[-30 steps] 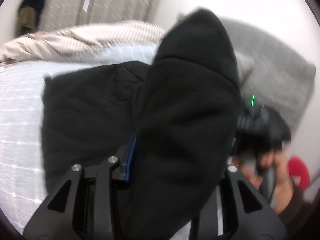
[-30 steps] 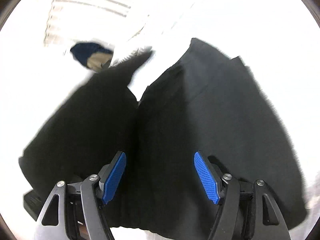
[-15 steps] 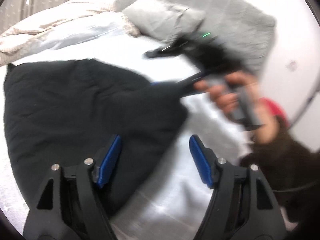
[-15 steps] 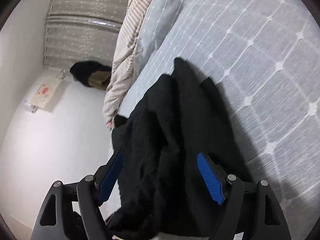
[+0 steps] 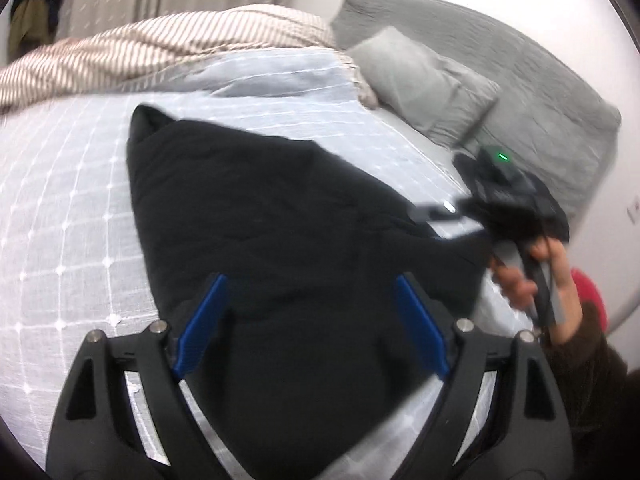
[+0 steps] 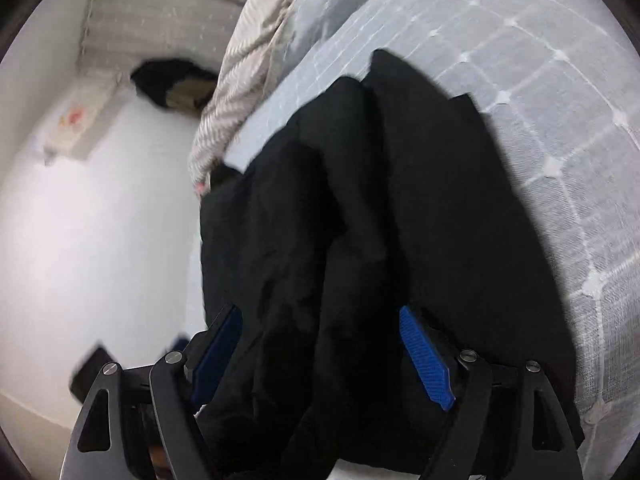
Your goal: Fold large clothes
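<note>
The large black fabric garment [image 5: 280,240] is lying bunched on the bed [image 5: 60,240], partly folded; the left tool [image 5: 308,320] and right tool [image 6: 320,356], jaws just widened, are gaping over it, gripping nothing.

In the left wrist view the right gripper [image 5: 516,200] is smeared by motion blur, so its jaws cannot be read, and the hand [image 5: 536,280] holding it is partly cut off. The black garment [image 6: 360,240] runs past the bottom edge in both views, and its folds possibly hide bunched layers. 1 dark object [image 6: 90,364] at the lower left is too blurred to identify.
</note>
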Motion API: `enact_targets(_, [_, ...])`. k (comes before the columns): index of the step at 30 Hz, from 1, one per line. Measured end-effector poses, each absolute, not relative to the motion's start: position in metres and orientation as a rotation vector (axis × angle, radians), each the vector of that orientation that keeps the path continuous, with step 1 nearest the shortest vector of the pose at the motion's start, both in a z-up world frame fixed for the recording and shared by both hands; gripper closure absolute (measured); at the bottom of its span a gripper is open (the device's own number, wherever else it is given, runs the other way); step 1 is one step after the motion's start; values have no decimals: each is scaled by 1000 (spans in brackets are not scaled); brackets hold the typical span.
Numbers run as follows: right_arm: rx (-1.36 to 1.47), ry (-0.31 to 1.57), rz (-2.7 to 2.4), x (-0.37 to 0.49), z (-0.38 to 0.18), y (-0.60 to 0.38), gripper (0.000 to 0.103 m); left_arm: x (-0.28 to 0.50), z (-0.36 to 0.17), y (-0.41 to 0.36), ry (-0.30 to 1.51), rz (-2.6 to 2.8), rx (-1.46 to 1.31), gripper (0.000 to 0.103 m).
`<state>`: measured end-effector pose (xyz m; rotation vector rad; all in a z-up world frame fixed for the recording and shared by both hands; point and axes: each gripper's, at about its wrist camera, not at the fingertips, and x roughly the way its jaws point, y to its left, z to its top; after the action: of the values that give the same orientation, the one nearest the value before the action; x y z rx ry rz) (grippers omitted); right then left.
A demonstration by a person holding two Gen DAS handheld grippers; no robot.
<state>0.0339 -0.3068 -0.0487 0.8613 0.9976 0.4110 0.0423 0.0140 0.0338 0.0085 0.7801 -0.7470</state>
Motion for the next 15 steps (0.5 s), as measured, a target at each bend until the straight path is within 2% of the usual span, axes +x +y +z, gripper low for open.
enact_targets(3, [734, 1017, 434, 37, -43, -284, 23, 55, 24, 17, 786, -727, -46, 22])
enact_targets(4, [699, 1010, 431, 37, -41, -279, 40, 59, 22, 17, 785, -723, -61, 23])
enact_targets(5, [672, 990, 441, 40, -38, -274, 64, 60, 21, 17, 779, -718, -71, 23])
enact_targets(6, [666, 987, 446, 42, -36, -272, 66, 60, 22, 16, 767, -714, -79, 24])
enact_targets(7, [664, 984, 441, 44, -33, -272, 73, 60, 25, 15, 756, -718, -82, 24])
enact_targets(10, [642, 879, 430, 43, -8, -280, 79, 57, 32, 16, 696, -733, -87, 24])
enact_targets(15, [684, 690, 399, 22, 26, -325, 79, 53, 35, 8, 642, -772, -123, 25])
